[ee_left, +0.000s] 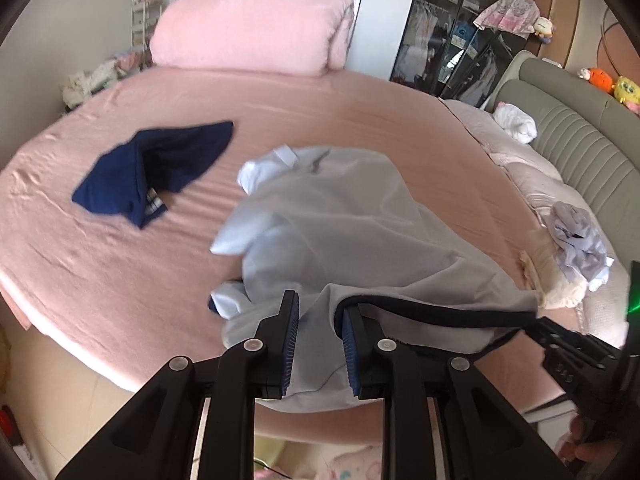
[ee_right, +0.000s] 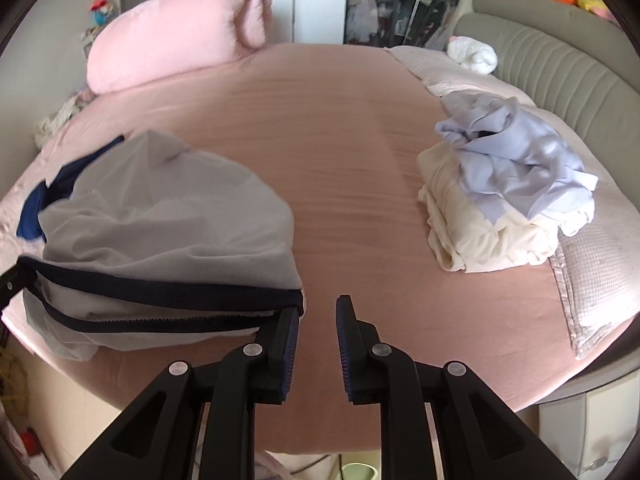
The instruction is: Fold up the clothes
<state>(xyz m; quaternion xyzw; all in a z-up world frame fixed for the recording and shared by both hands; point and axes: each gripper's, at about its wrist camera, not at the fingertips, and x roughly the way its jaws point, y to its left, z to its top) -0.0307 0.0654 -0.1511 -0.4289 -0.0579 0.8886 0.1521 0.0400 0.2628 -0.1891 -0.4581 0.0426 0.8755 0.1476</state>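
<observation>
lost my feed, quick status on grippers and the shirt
Left gripper open, cloth between jaws. Right gripper open, empty, beside hem. Pale shirt rumpled on bed. Navy garment alongside, clear.

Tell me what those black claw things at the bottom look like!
Each hand-held gripper, left and right, is matte black, with two flat fingers lined with ribbed blue pads. Angular black linkage bars carry round silver pivot pins and triangular cut-outs. No sleeve shows.

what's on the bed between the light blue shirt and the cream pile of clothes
Nothing: in the right wrist view, bare pink sheet separates the shirt from the cream pile.
</observation>
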